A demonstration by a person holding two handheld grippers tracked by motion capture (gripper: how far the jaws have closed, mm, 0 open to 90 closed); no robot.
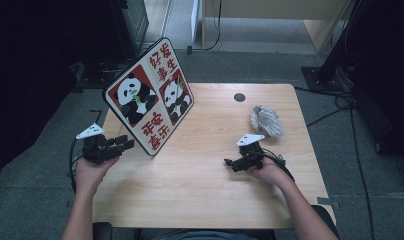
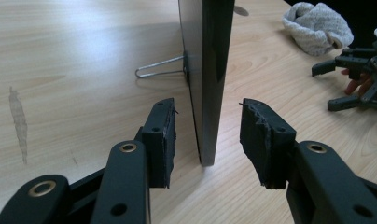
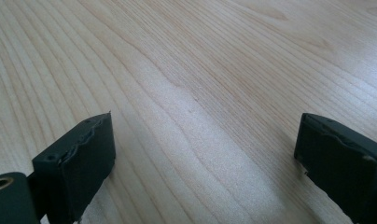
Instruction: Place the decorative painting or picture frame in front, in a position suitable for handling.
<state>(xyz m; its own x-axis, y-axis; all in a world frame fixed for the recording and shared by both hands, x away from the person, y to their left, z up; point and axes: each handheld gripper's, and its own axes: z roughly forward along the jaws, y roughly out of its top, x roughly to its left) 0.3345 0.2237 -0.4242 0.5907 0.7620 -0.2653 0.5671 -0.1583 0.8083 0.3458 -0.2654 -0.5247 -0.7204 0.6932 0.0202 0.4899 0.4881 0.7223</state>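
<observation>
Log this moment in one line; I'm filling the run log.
left hand-held gripper: open, straddling panda board edge | right hand-held gripper: open

Grey carpet floor point(image 1: 40, 200), wooden table point(image 1: 200, 190), dark surroundings

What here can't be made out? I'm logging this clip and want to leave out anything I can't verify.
- Panda board, left gripper view: edge-on, so its printed face is hidden.
- Wire stand: the board covers where it attaches.
- Left gripper: pads straddle the board with gaps visible.
- Crumpled cloth, high view: too small to identify.
- Right gripper: open over bare table.
</observation>
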